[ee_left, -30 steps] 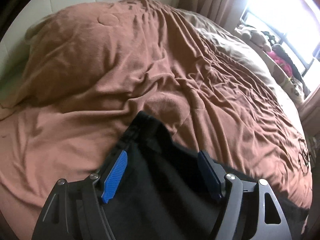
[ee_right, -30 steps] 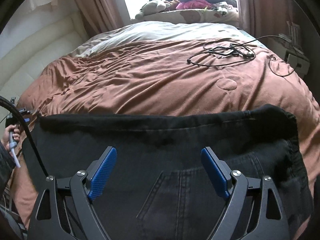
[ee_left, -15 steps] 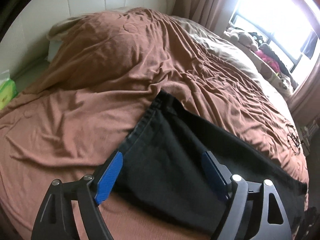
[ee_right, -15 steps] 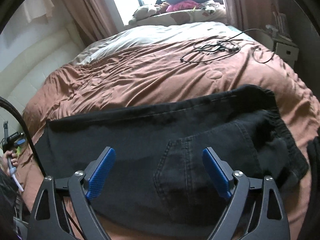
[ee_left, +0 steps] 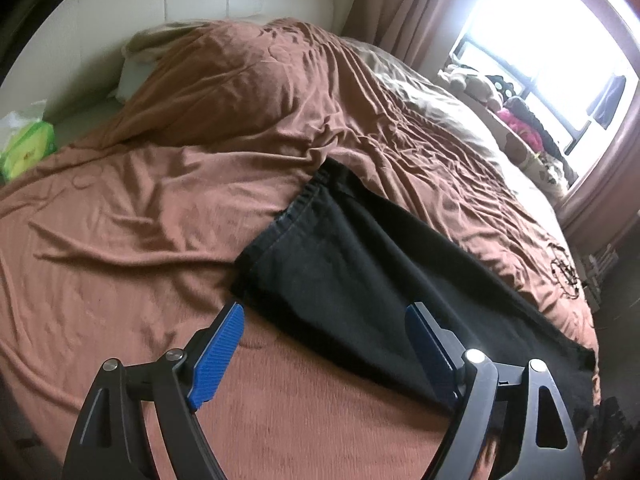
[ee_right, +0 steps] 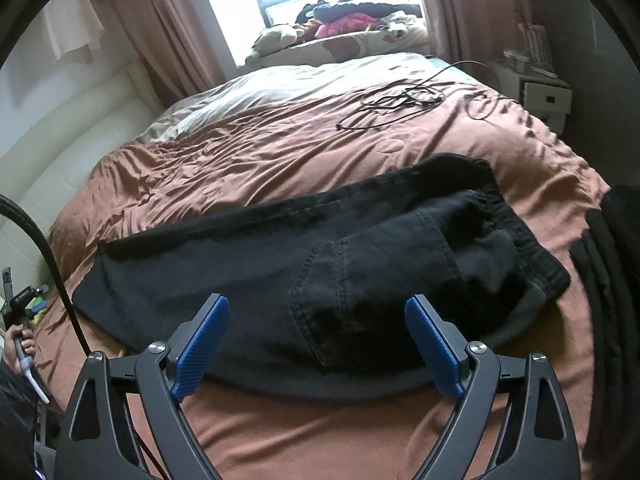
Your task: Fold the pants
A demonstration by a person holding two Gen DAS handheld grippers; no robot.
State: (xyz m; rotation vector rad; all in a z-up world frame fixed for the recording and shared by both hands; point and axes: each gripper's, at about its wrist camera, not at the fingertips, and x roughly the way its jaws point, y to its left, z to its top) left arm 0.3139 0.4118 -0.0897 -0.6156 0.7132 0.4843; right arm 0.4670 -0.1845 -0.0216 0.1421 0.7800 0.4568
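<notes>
Black denim pants lie folded lengthwise in a long band across the near part of the rust-brown wrinkled bedspread, one leg laid over the other. In the right wrist view the waistband end sits to the right, with a stitched back pocket facing up and the elastic waist opening a little bunched; the leg end reaches to the left edge of the bed. In the left wrist view the hem end of the pants points up toward the middle of the bed, its stitched cuff showing, and the rest runs down to the right

Left gripper, black-framed with ribbed blue pads, hangs above the near edge of the bed with its jaws spread wide and nothing between them; the left pad is over bare bedspread and the right pad over the black cloth, neither pressing on it. Right gripper of the same make is likewise released, jaws wide, poised above the pocket area with no cloth pinched

Tangled black cable rests on the far part of the bedspread, well apart from the pants. Green tissue pack sits beside the cream padded headboard
</notes>
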